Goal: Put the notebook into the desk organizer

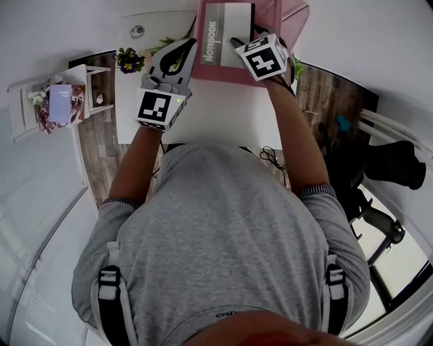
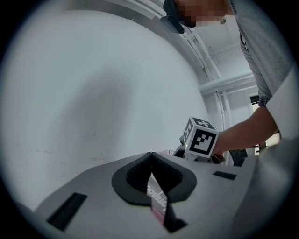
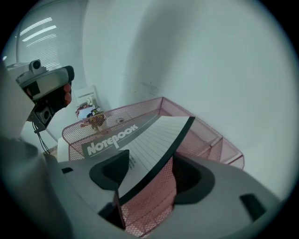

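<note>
**Pink mesh organizer (image 1: 292, 16) has the notebook (image 1: 226, 30) in it; one grip on, one off**

You are standing at the white desk (image 1: 223, 111) with the organizer at its far edge, against the wall. The grey notebook sits inside the organizer's mesh walls, tilted rather than flat. Its white title faces up and its black spine runs along the side nearer your right hand.

Your left gripper (image 1: 191, 44) reaches in from the organizer's left side. In the left gripper view its jaws are clamped together on the notebook's edge, and the printed cover shows just below the pinch.

Your right gripper (image 1: 240, 46) comes in at the organizer's near side and points steeply down. In the right gripper view its jaws stand wide apart. A corner of the notebook and its black spine pass between them, but neither pad presses on the cover. Pink mesh shows through the gap beneath.

A small pot of flowers (image 1: 128, 59) stands on the desk, well to the left of the organizer.
</note>
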A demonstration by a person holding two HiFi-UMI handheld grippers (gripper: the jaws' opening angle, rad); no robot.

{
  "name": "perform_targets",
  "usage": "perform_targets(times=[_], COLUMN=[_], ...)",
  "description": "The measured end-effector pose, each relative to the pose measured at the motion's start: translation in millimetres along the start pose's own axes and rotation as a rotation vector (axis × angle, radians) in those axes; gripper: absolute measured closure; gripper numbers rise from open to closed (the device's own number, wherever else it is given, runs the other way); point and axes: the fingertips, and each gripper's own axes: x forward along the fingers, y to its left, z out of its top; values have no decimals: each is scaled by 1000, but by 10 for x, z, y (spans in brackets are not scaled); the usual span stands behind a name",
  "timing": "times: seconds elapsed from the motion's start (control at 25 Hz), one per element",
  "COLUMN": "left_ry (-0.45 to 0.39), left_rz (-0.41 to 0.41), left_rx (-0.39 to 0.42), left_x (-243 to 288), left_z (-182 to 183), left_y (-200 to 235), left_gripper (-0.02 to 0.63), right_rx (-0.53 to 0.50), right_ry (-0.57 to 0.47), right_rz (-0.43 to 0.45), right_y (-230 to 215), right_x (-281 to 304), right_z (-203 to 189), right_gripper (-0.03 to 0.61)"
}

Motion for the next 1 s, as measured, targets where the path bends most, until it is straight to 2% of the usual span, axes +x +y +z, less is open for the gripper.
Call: perform_targets(times=[0.12,0.4,0.68,1.0], left_ry=[-11,-8,-19,-44], left_rz=[10,14,24,19], left_rx=[15,25,36,76], left_x=[-6,-51,-109,-158], left_z=[16,55,175,398], left_y=[28,-25,-137,-334], left_gripper=[594,594,594,594], right_rx=[-5,11,76,71], right_ry=[-2,-53,-298,-587], right_rz=[-19,-49,5,71], right_y=[-51,-167,-152,17], right_x=[-26,-187,-719,-1495], right_z=[11,38,283,450], right_gripper=[250,247,253,347])
